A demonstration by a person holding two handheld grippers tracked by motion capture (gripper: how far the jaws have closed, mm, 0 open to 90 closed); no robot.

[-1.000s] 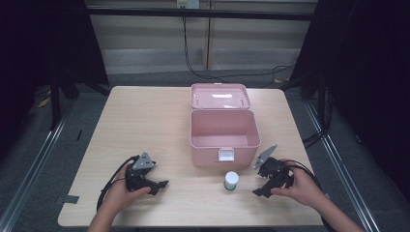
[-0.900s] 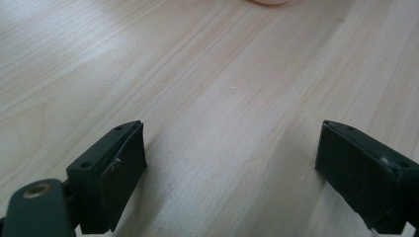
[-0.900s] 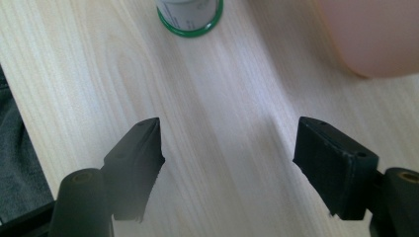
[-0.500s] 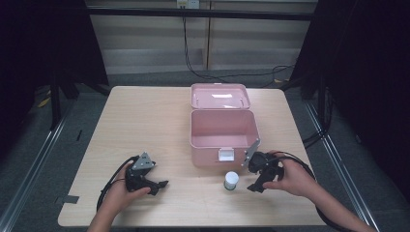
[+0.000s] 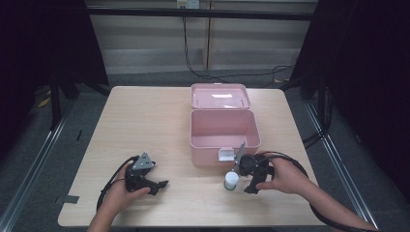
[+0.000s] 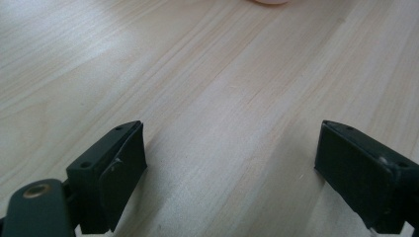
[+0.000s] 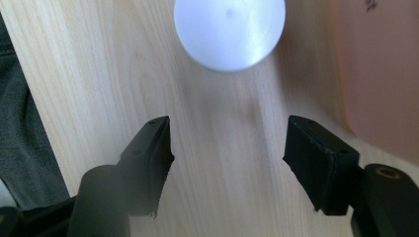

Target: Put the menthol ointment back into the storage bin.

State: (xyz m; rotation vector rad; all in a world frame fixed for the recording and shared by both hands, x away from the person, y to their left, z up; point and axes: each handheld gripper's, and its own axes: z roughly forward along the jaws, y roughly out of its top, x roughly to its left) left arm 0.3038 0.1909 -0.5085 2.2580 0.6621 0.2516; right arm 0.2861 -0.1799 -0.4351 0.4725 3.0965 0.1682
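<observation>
A small white bottle (image 5: 231,181) with a round white cap (image 7: 230,32) stands on the table just in front of the open pink box (image 5: 222,130). My right gripper (image 5: 244,176) hovers right beside the bottle and tilts down over it. In the right gripper view my right gripper (image 7: 230,133) is open; its jaws have just been closing, with bare wood between them and the cap ahead of the tips. My left gripper (image 5: 157,186) rests at the front left, and in the left gripper view my left gripper (image 6: 230,133) is wide open over bare tabletop.
The box's lid (image 5: 220,95) lies folded back behind it, and a white latch (image 5: 226,154) sits on its front wall. The pink wall (image 7: 380,74) stands close on the right of the right gripper view. The table's front edge (image 5: 193,225) runs near both hands.
My right gripper has moved left and a little up, from the table's right side to the bottle by the box front, and its jaws stand narrower. The left gripper has stayed put.
</observation>
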